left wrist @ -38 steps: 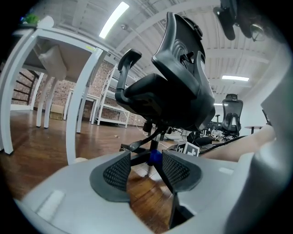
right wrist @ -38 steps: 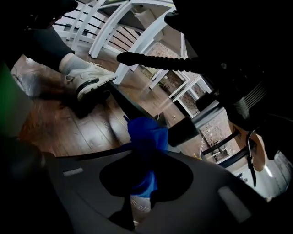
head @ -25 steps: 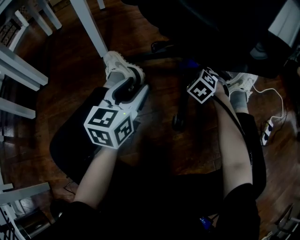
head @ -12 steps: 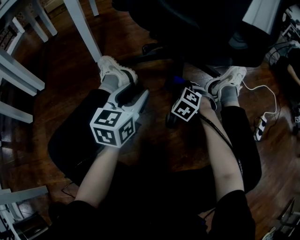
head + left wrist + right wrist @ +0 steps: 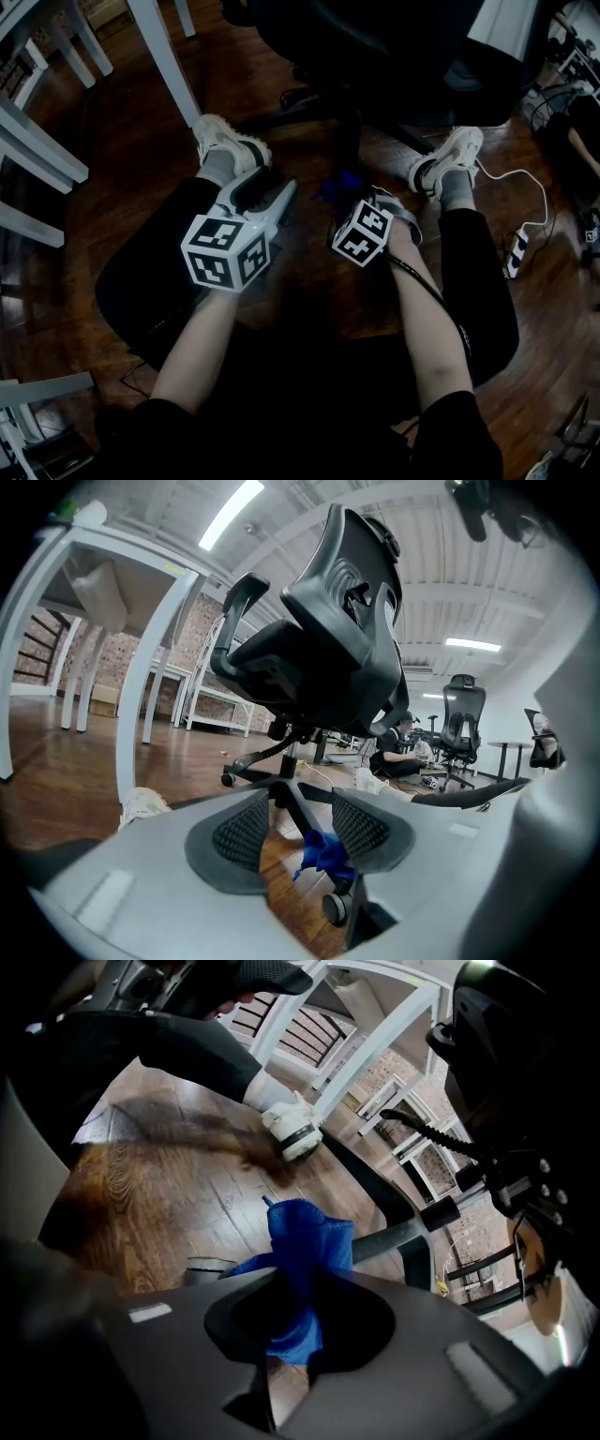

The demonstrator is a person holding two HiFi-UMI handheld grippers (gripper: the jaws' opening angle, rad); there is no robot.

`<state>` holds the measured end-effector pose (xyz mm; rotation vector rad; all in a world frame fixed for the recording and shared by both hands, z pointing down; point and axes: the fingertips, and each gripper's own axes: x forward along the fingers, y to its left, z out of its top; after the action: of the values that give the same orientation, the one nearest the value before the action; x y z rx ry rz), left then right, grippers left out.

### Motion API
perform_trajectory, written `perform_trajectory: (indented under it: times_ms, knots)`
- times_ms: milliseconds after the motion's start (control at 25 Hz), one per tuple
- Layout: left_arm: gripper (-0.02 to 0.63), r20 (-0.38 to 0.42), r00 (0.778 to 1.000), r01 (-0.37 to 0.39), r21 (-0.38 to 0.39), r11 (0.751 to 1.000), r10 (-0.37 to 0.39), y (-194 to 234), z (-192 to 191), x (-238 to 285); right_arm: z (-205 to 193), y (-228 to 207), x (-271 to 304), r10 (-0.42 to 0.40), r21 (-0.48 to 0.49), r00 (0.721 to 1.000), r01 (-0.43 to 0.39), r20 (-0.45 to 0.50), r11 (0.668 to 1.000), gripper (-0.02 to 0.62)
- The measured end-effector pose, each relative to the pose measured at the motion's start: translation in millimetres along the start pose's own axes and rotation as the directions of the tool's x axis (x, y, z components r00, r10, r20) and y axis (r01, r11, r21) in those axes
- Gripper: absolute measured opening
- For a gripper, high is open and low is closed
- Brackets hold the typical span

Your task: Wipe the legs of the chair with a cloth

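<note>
The right gripper point(image 5: 300, 1318) is clamped on a blue cloth point(image 5: 305, 1241), whose bunched top sticks up past the jaws. The cloth lies against a dark leg point(image 5: 398, 1234) of the black chair point(image 5: 394, 47), low down near the caster point(image 5: 208, 1265). In the head view the right gripper point(image 5: 356, 202) reaches under the seat from the person's right knee, the cloth point(image 5: 345, 178) showing at its tip. The left gripper point(image 5: 302, 829) has its jaws apart with nothing between the pads. Through the gap its view shows the leg point(image 5: 295, 808), the cloth point(image 5: 323, 853) and the caster point(image 5: 335, 907) beyond. In the head view the left gripper point(image 5: 272, 190) hovers just beside the right one, over the wooden floor point(image 5: 141, 169), near a white shoe point(image 5: 225, 141).
</note>
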<state>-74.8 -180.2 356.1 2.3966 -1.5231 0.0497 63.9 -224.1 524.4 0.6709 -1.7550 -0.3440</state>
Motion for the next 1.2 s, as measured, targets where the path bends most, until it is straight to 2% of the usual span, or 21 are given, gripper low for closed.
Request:
perform_trajectory:
  times_ms: [440, 880, 1000, 1200]
  knots:
    - [0.207, -0.004, 1.0, -0.027, -0.014, 1.0, 0.027, 4.1, -4.7, -5.8, -7.8, 24.0, -9.9, -0.008, 0.018, 1.0, 0.008, -0.011, 1.0, 0.081]
    - [0.207, -0.006, 1.0, -0.019, -0.017, 1.0, 0.019, -5.0, -6.9, -8.6, -8.6, 52.9, -21.6, 0.01, -0.016, 1.0, -0.01, -0.03, 1.0, 0.081]
    - [0.207, 0.008, 0.999, -0.035, 0.003, 0.999, 0.035, -5.3, 2.7, -7.0, -9.7, 57.3, -22.6, 0.02, -0.01, 0.999, -0.02, -0.029, 1.0, 0.081]
    - [0.207, 0.068, 0.998, -0.012, 0.057, 0.998, 0.008, -22.6, 35.2, -7.3, -4.9, 72.3, -24.7, 0.08, 0.018, 0.997, -0.08, -0.008, 0.997, 0.081]
